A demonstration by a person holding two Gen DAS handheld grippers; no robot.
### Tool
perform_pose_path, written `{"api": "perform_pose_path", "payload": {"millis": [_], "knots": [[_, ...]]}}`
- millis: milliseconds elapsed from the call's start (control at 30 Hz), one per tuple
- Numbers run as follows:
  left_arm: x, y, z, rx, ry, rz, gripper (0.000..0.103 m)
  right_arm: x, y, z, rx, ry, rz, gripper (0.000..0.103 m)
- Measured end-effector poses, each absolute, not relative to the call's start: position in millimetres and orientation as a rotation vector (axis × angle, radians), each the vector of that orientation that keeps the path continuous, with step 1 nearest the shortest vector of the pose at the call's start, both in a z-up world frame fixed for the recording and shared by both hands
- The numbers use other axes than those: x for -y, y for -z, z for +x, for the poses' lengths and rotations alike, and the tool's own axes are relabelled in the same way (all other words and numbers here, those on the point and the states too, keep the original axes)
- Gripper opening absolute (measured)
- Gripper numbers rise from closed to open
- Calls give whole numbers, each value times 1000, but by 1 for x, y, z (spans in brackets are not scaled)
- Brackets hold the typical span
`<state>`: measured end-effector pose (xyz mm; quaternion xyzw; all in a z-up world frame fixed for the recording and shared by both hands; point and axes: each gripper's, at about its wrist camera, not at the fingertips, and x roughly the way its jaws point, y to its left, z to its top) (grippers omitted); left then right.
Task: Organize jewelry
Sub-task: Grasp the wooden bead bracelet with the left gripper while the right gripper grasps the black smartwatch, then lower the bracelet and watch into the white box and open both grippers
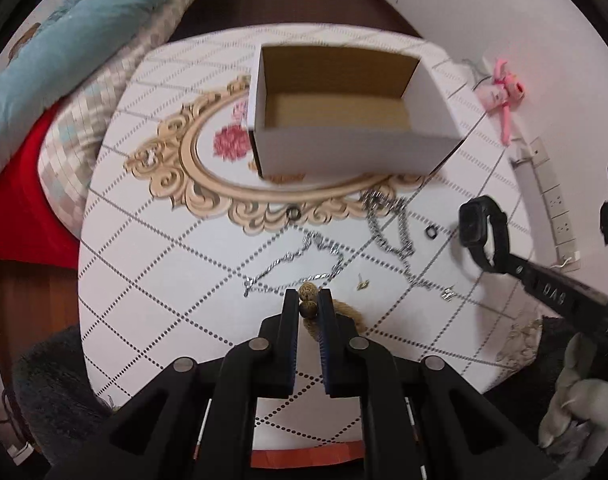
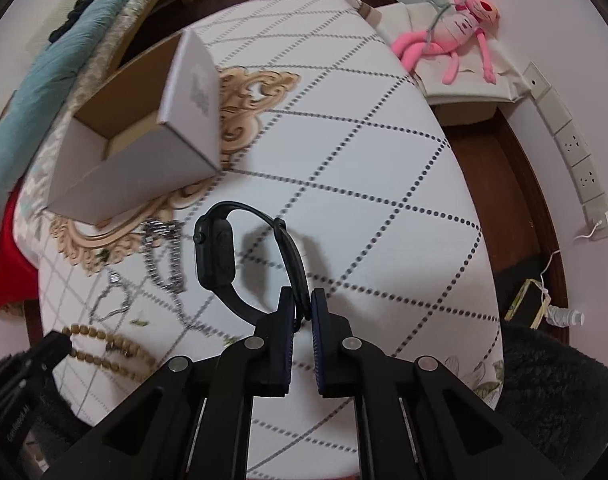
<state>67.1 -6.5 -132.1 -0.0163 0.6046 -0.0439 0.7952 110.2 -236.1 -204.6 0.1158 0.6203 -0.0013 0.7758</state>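
Observation:
An open white cardboard box (image 1: 343,152) stands on the patterned table; it also shows in the right wrist view (image 2: 144,160). My left gripper (image 1: 307,300) is shut on a wooden bead bracelet (image 1: 307,298), whose strand (image 2: 108,344) trails on the table. My right gripper (image 2: 302,304) is shut on the strap of a black smartwatch (image 2: 216,252), held above the table; the watch also shows in the left wrist view (image 1: 479,220). Silver chains (image 1: 296,264) (image 1: 395,224), small rings (image 1: 294,213) (image 1: 431,233) and a small earring (image 1: 361,283) lie on the table.
The table (image 1: 164,260) has a dotted diamond cloth with a gold floral frame print. A bed with blue and checked bedding (image 1: 64,60) lies to the left. A pink plush toy (image 2: 459,24) and a wall socket strip (image 2: 575,152) are to the right.

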Motion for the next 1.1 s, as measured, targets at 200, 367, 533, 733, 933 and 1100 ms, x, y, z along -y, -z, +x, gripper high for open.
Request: {"api": "perform_pose_path", "payload": {"millis": [200,367,533,733,933,1100], "knots": [[22,95,83,-1219,137,-88,7,229,170,110,-1297,-54,285,8],[24,56,109,-1149,185,-141,7,216,135,129,-1249,-115,310,8],[26,36,156,-1106,204,-154,7,202,119,167,-1221,-144,293,8],[23,54,210,-1157,209,-161,7,181,124,221,-1252,-147,235,8],[9,70,243,-1204,153,-194,9,161,143,261,-1318,-155,166,9],[-13,78,240,-1193,42,-154,67,162,145,267,-1328,-132,156,48]]}}
